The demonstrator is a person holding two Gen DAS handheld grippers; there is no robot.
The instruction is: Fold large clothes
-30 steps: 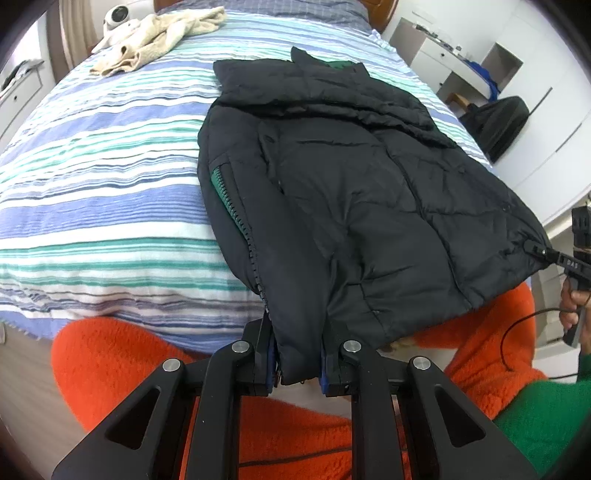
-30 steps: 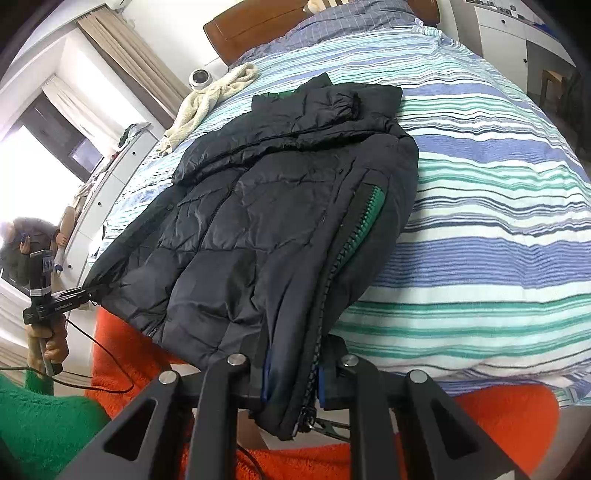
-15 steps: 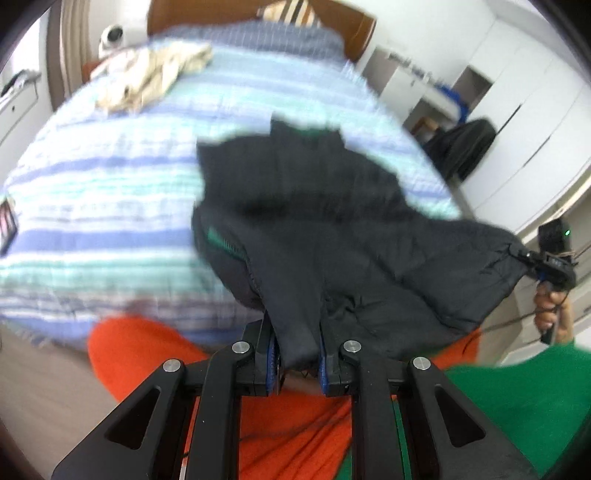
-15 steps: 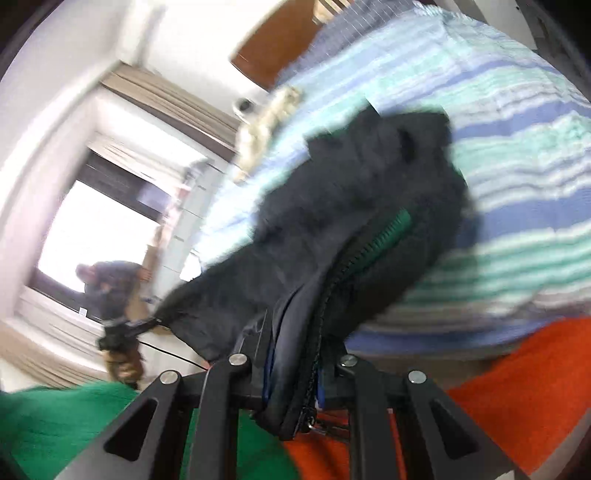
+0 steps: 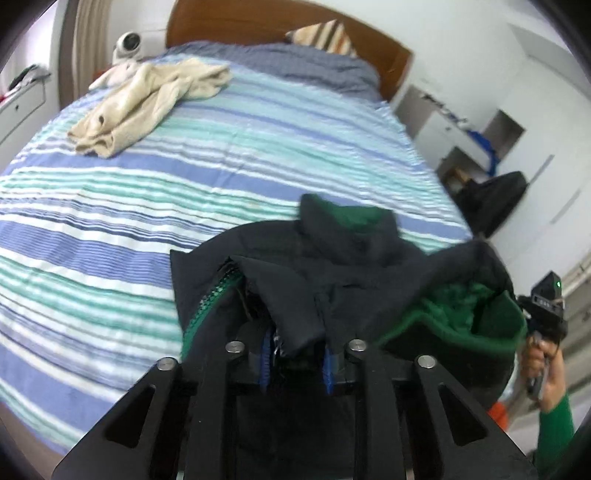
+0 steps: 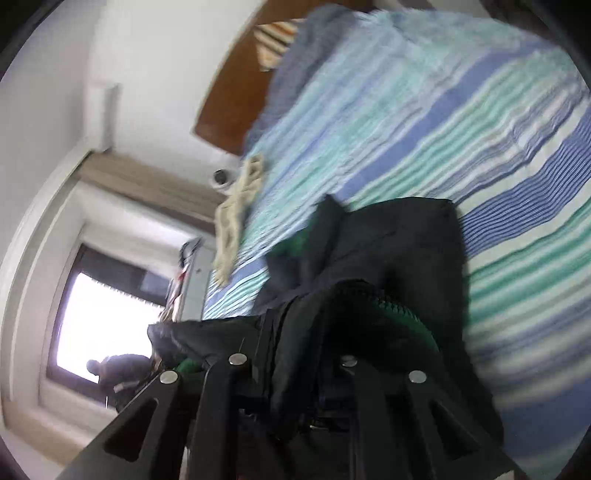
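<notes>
With both my left tool (image 5: 295, 360) and right tool (image 6: 291, 384) clamped on the black jacket's (image 5: 354, 266) hem, lifted above the striped bed (image 5: 229, 155), I should carry both corners level toward the collar (image 5: 347, 218), avoiding bunching.

**A:** What does the room look like?

**B:** A bed (image 5: 258, 122) with blue, teal and white striped bedding fills most of it, backed by a brown wooden headboard (image 5: 236, 26). The walls (image 5: 461, 48) are white.

**A:** Any other furniture?

**B:** White cabinets (image 5: 443, 129) stand at the right in the left wrist view.

**A:** And light?

**B:** The right wrist view shows a bright window (image 6: 99, 321) with a tan curtain (image 6: 147, 184) above it.
</notes>
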